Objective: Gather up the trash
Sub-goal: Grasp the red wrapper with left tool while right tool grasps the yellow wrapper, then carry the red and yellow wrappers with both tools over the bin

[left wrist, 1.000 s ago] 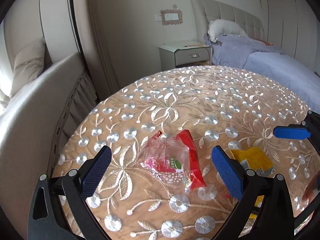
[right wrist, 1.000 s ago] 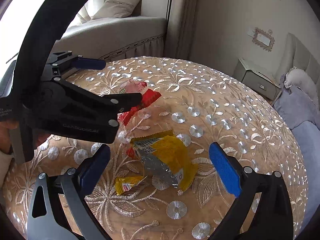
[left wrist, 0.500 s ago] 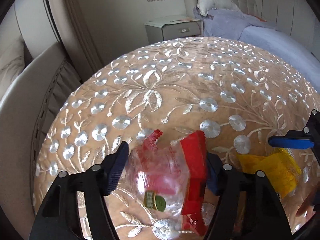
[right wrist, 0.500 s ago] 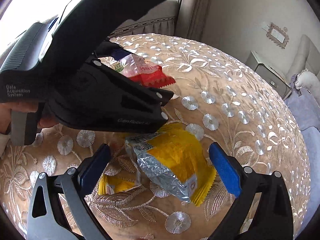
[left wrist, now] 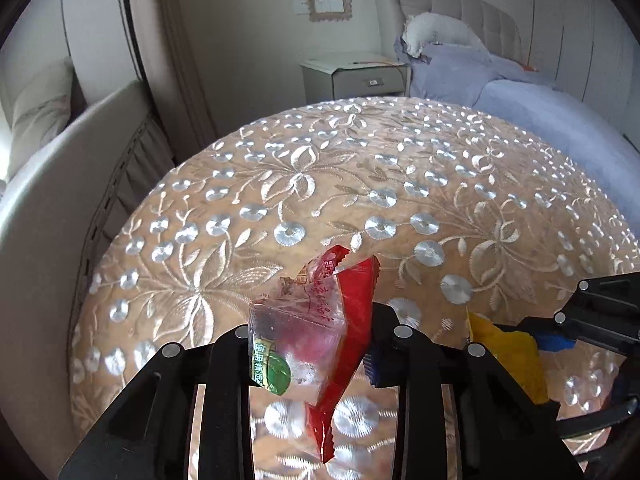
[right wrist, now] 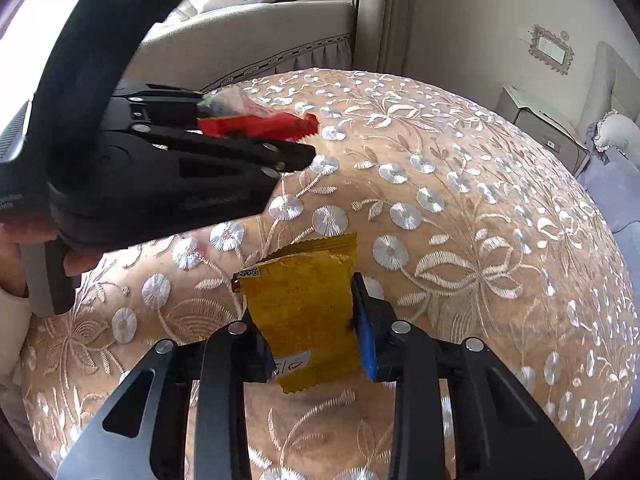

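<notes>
The red and clear snack wrapper (left wrist: 320, 328) is pinched tight in the left gripper (left wrist: 310, 354), up off the round embroidered tablecloth (left wrist: 360, 184). The yellow snack packet (right wrist: 304, 312) is squeezed between the fingers of the right gripper (right wrist: 308, 340), just above the cloth too.
</notes>
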Motion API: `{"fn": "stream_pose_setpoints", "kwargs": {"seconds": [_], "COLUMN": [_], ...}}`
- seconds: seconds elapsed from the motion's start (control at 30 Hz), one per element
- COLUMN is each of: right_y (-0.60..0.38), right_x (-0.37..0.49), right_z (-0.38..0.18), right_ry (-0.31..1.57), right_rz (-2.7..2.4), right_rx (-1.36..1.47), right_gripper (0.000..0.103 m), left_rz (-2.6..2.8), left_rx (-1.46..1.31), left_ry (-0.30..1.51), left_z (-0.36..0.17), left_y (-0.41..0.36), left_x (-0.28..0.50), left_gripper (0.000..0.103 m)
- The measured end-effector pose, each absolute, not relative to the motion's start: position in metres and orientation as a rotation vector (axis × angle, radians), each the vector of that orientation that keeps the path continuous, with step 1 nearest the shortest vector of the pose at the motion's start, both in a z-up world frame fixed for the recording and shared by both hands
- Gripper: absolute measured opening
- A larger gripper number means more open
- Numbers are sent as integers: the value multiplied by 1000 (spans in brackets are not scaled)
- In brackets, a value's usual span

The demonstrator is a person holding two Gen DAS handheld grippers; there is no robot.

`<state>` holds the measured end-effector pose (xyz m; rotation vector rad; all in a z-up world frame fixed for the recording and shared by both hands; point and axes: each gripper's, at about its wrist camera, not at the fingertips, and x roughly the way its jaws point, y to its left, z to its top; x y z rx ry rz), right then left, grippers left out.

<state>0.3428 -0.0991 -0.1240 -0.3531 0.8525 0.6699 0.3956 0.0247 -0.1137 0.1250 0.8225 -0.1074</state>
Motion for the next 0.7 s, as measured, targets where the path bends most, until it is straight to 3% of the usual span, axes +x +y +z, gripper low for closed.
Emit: {"fn": "stream_pose_setpoints", "kwargs": {"seconds": [0.3,0.7], "right_y": [-159,-258], "right_x": [263,156], "right_z": [-75,-36], "right_ry": [695,550], "right_rz": [571,371], "right_rx": [-245,-196], "right_gripper": [32,32], "left_rz": [-151,-346], "left_rx": [87,188], "left_ry": [698,637], "left_z": [-75,-74], "left_y": [-5,-127], "left_x": [303,213], "left_gripper": [29,30]}}
